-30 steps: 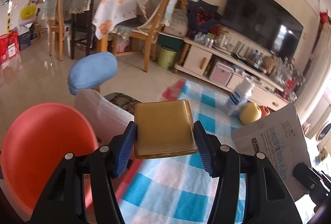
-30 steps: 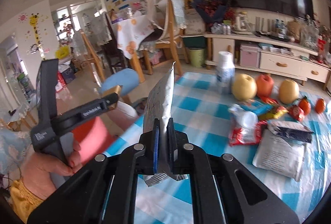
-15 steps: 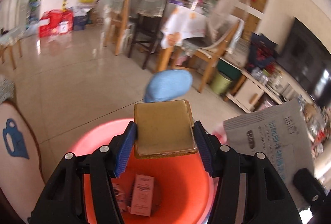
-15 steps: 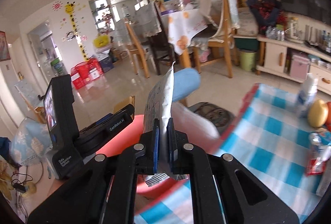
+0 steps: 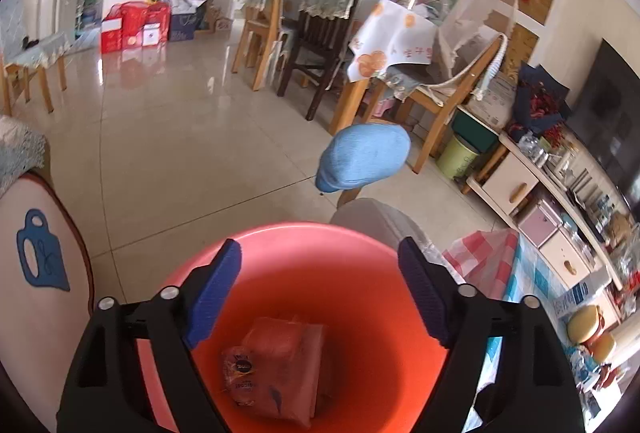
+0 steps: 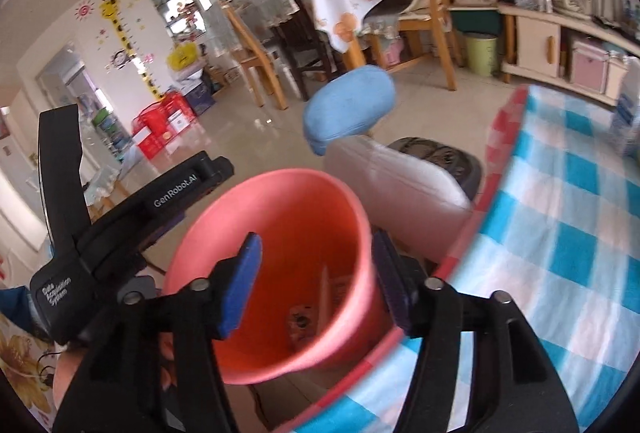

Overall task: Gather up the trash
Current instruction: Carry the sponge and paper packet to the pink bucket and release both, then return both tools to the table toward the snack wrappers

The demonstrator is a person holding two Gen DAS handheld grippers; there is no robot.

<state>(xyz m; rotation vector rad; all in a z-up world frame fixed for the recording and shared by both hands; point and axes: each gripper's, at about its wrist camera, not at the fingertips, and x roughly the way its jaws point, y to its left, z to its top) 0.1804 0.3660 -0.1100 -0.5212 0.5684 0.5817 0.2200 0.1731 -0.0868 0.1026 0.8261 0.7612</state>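
Busy living room here: glossy tiled floor point(image 5: 168, 153), wooden dining chairs point(image 5: 264, 33) round a cloth-covered table, a TV cabinet point(image 5: 516, 185) along the right wall. The worktop point(image 6: 568, 217) with its blue-and-white check cloth sits to the right, its red-trimmed edge running right beside the orange bucket point(image 6: 280, 193). Behind the bucket there's a white padded seat point(image 6: 396, 185) and a blue stool cushion point(image 5: 364, 157), so it's crowded on that far side; the open floor is all off to the left.

My left tool point(image 5: 320, 297) hangs above the bucket mouth, its jaws have just been opening and there's nothing between the blue pads. My right tool point(image 6: 316, 281) is over the bucket's near rim, jaws also just opened, empty. The left tool's black body shows in the right view, close on the left of the bucket.

The trash point(image 5: 276, 365) lies at the bottom of the bucket: a crumpled packet with round snack wrappers on it, plus a flat piece standing on edge.
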